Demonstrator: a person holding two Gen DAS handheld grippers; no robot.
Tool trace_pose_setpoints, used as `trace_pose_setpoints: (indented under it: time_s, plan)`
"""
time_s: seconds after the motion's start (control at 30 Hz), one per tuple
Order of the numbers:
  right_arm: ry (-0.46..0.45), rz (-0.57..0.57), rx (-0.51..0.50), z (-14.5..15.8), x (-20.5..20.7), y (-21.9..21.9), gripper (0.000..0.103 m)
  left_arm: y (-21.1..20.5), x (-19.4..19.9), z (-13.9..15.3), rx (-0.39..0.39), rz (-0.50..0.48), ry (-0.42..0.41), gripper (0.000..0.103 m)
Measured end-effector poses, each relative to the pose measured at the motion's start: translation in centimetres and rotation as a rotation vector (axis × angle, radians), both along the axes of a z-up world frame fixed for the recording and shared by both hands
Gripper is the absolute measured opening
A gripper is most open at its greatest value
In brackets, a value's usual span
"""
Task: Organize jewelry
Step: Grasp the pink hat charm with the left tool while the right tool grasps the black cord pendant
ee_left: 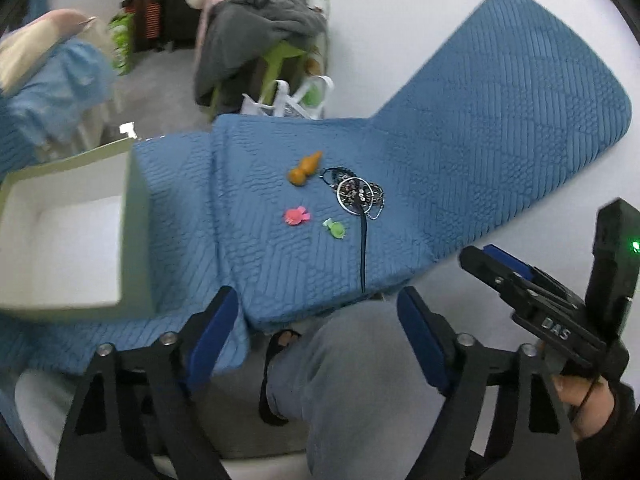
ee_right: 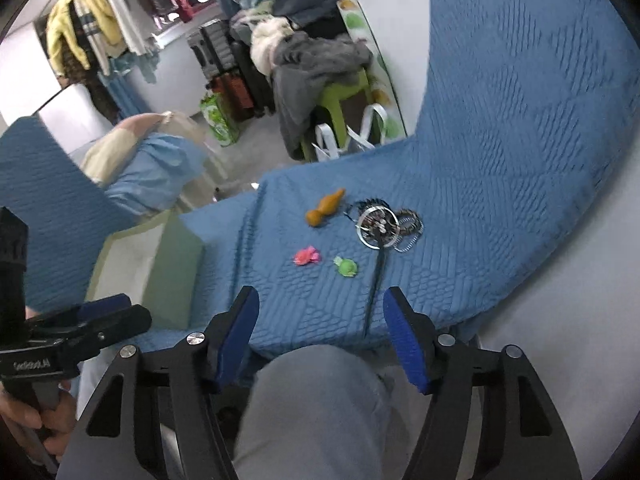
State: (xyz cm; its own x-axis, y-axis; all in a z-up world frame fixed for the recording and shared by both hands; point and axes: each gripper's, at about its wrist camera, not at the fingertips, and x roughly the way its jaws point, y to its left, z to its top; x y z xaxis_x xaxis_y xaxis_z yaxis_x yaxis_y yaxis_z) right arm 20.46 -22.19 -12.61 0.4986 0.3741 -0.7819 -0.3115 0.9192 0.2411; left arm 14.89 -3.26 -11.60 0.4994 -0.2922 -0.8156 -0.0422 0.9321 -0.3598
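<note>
Metal rings, bead strands and chain are lying tangled in one pile on the quilted mat, with a black cord trailing toward the mat's near edge. Beside the pile are sitting an orange gourd, a pink charm and a green charm. Further left, an empty box is standing open. Both the left gripper and the right gripper are hovering released, holding nothing. Risk: gripping one strand is likely to drag the whole tangle; small smooth charms may slip from the pads.
</note>
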Motion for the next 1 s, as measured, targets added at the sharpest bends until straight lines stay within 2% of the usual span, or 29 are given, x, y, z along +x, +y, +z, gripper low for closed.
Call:
trace_pose_setpoints:
  time_s: [0.1, 0.2, 0.23, 0.37, 0.57, 0.77, 0.9, 1.0]
  plan:
    - [0.004, 0.006, -0.043, -1.7, 1.5, 0.0, 0.063, -0.5, 2.1, -1.6, 0.0, -0.029, 0.005, 0.075]
    - [0.051, 0.033, -0.05, -3.9, 3.2, 0.0, 0.063, -0.6, 4.4, -3.4, 0.012, -0.044, 0.012, 0.074]
    - [0.068, 0.035, -0.052, -4.7, 3.8, 0.0, 0.06, -0.5, 5.1, -4.0, 0.016, -0.049, 0.014, 0.074]
    - [0.133, 0.049, -0.039, -7.5, 6.5, 0.3, 0.037, -0.7, 8.2, -7.1, 0.01, -0.067, 0.038, 0.07]
    - [0.199, 0.051, -0.077, -11.5, 10.0, 1.0, 0.031, -1.4, 11.6, -10.9, 0.025, -0.118, 0.081, 0.06]
    - [0.26, 0.069, -0.119, -14.8, 12.6, 1.5, 0.026, -2.2, 13.9, -13.7, 0.053, -0.162, 0.097, 0.057]
    - [0.285, 0.094, -0.161, -16.3, 13.2, 2.2, 0.021, -3.0, 14.6, -14.8, 0.115, -0.202, 0.09, 0.053]
    - [0.296, 0.079, -0.169, -17.0, 13.6, 2.0, 0.012, -3.0, 15.0, -15.3, 0.143, -0.203, 0.095, 0.053]
